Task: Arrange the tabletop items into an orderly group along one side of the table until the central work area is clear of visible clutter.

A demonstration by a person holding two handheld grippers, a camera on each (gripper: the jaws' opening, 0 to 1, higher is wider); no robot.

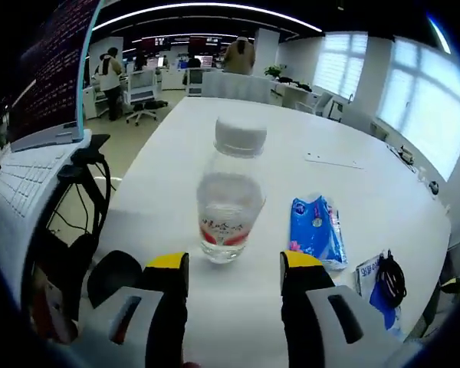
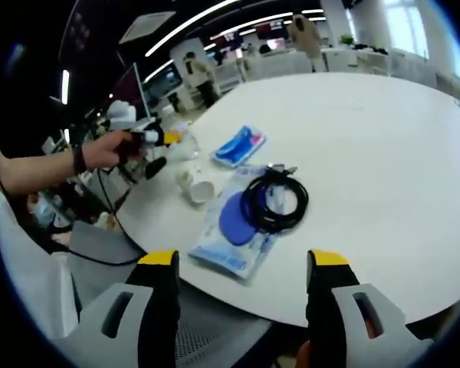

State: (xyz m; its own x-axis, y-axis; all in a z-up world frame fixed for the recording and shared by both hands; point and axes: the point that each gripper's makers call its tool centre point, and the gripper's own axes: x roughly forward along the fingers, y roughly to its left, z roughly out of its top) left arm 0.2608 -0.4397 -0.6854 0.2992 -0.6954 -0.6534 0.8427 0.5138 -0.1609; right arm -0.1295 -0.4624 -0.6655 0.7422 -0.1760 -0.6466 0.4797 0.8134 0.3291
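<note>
Clear plastic, white cap, red label: one water bottle (image 1: 230, 201) stands upright on the white desk (image 1: 353, 230), just ahead of the left tool (image 1: 234, 268), jaws wide. One blue tissue pack (image 1: 317, 230) beside it. Right tool (image 2: 243, 264) gapes too, over one coiled black cable (image 2: 274, 201) on one blue packet (image 2: 234, 230); one white cup (image 2: 197, 185) nearby.

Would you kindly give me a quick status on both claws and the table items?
Left claw open, lined up on water bottle. Right claw open, empty, facing coiled black cable on plastic packet. Blue tissue pack beside bottle.
</note>
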